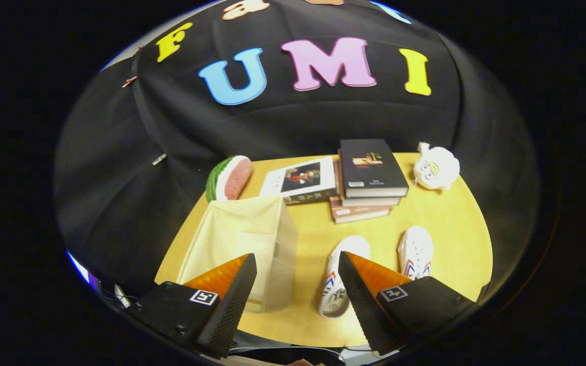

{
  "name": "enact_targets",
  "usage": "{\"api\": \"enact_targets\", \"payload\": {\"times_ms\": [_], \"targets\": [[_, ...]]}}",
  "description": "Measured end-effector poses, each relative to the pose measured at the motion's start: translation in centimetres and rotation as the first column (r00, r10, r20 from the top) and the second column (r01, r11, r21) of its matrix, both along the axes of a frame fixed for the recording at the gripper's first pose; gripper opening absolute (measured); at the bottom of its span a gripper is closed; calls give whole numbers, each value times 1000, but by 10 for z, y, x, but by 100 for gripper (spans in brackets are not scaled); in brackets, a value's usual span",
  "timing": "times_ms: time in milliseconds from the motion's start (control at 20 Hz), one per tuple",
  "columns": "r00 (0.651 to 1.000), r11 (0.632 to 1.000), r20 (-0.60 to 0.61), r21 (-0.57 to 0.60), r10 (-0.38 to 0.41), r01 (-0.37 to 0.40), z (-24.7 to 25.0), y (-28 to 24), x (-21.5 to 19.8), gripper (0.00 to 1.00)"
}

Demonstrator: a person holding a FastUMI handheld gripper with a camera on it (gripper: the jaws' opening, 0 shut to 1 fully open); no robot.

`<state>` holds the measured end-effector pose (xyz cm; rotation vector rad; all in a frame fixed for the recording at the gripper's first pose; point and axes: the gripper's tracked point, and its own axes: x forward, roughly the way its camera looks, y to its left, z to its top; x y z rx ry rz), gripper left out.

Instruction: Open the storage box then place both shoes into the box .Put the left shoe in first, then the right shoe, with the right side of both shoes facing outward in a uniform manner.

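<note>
Hovering wide-open gripper (297, 264) above table's (440, 223) near edge, storage box (252, 239) and two shoes (341, 279) just ahead.

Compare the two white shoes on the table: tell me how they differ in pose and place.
The near shoe lies tipped on its side, close beside the storage box; the far shoe sits upright, further from the box. The near shoe shows between the open tongs; the far shoe lies beyond one finger, which partly hides it. Both are white with red-and-blue stripes and rest on the yellow table.
</note>
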<state>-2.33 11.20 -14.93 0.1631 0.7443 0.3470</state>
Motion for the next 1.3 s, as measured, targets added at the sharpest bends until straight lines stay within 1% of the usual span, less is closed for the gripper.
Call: {"api": "enact_targets", "payload": {"times_ms": [50,150,250,350,500,700,800,1050,1150,1200,1250,1300], "targets": [[1000,999,-12,-17,-28,28,-9,-15,-2,99],[997,994,-39,-92,-69,65,-31,-51,-6,98],[993,987,-72,-143,-90,79,-53,-74,-10,99],[991,981,-105,-181,-88,68,-78,-82,-11,99],[987,973,-148,-228,-59,24,-120,-79,-10,99],[968,978,-240,-208,-71,20,-163,-70,-1,99],[963,977,-260,-210,-77,21,-176,-71,8,99],[949,975,-312,-221,-56,-15,-205,-69,25,99],[935,978,-355,-203,-22,-54,-215,-63,25,99],[930,980,-367,-187,-2,-72,-218,-59,27,97],[927,982,-375,-171,12,-82,-218,-54,29,89],[921,985,-388,-148,28,-92,-219,-51,28,86]]}}
